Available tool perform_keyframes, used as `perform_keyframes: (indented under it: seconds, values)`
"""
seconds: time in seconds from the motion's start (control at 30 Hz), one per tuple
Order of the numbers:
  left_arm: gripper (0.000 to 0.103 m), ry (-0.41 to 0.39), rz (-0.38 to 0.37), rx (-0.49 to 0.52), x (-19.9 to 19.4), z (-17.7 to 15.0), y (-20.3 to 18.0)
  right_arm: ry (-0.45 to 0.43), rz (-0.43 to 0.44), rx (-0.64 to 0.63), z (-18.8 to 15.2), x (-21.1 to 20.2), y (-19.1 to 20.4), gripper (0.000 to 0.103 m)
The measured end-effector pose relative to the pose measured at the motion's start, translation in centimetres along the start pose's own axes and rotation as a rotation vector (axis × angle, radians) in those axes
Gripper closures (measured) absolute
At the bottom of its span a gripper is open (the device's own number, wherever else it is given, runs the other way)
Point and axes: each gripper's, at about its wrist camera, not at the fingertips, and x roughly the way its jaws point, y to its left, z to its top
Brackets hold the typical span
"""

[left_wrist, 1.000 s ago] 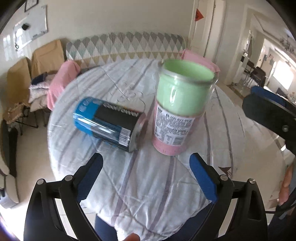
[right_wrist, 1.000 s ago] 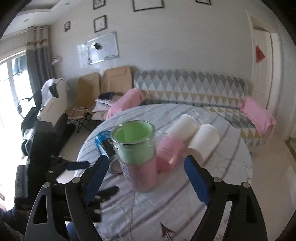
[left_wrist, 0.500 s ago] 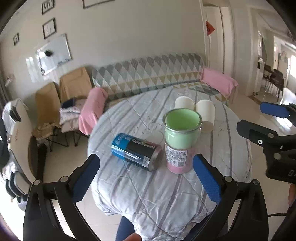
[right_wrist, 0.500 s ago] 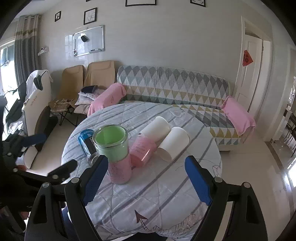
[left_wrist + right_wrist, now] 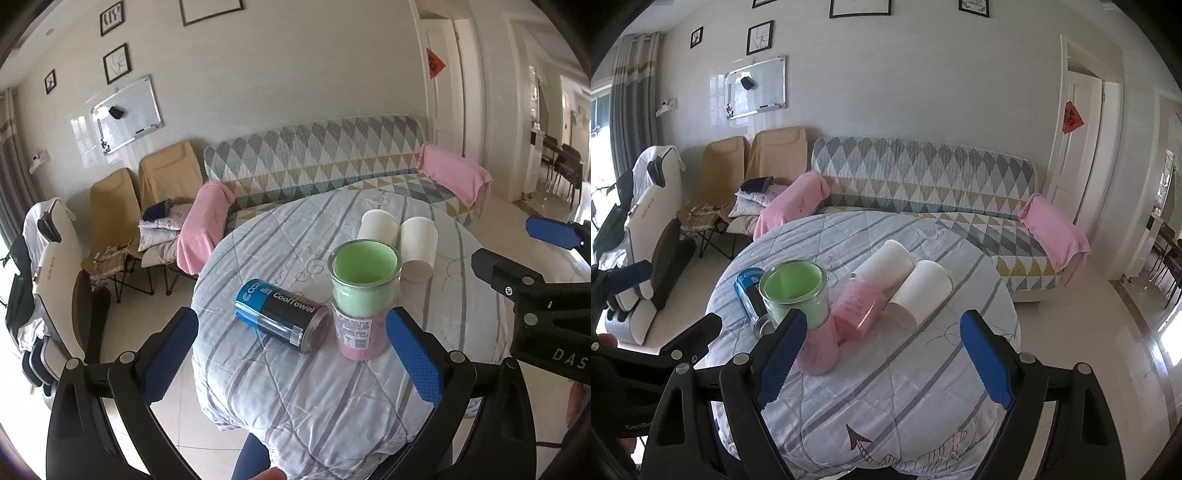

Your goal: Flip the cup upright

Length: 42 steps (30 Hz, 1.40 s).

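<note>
right wrist view alone shows pink cup point(image 5: 857, 307) lying behind upright green cup point(image 5: 798, 295); both grippers spread, empty

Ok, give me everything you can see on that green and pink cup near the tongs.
The green and pink cup stands upright on the quilted tablecloth, mouth up. It looks like clear glass or plastic, pale green in the upper half, pink below, with a printed label and barcode on the side. Inside looks empty. The blue CoolTowel can lies beside it, close or touching. Neither the left tongs nor the right tongs hold it.
</note>
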Motion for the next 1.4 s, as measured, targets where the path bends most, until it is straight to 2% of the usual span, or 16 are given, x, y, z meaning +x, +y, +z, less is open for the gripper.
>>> perform_keyframes:
  seconds: [0.23,0.73,1.07,1.23,1.4]
  values:
    - [0.0,-0.029,0.028,-0.057,-0.2,0.6,-0.4,-0.013,-0.009,-0.002,-0.1,0.1,-0.8,0.017]
    - [0.0,-0.017,0.06,-0.004,0.7,0.8,-5.0,-0.017,0.01,0.032,-0.6,1.0,-4.5,0.017]
    - [0.0,-0.017,0.082,0.003,0.9,1.2,-6.1,-0.034,0.029,0.025,-0.9,1.4,-5.7,0.017]
    - [0.0,-0.037,0.083,-0.018,1.0,1.3,-6.1,-0.045,0.035,0.03,-0.8,1.4,-5.9,0.017]
    - [0.0,-0.093,0.089,-0.058,0.5,1.4,-5.8,-0.083,0.038,0.026,-1.1,0.9,-5.9,0.017]
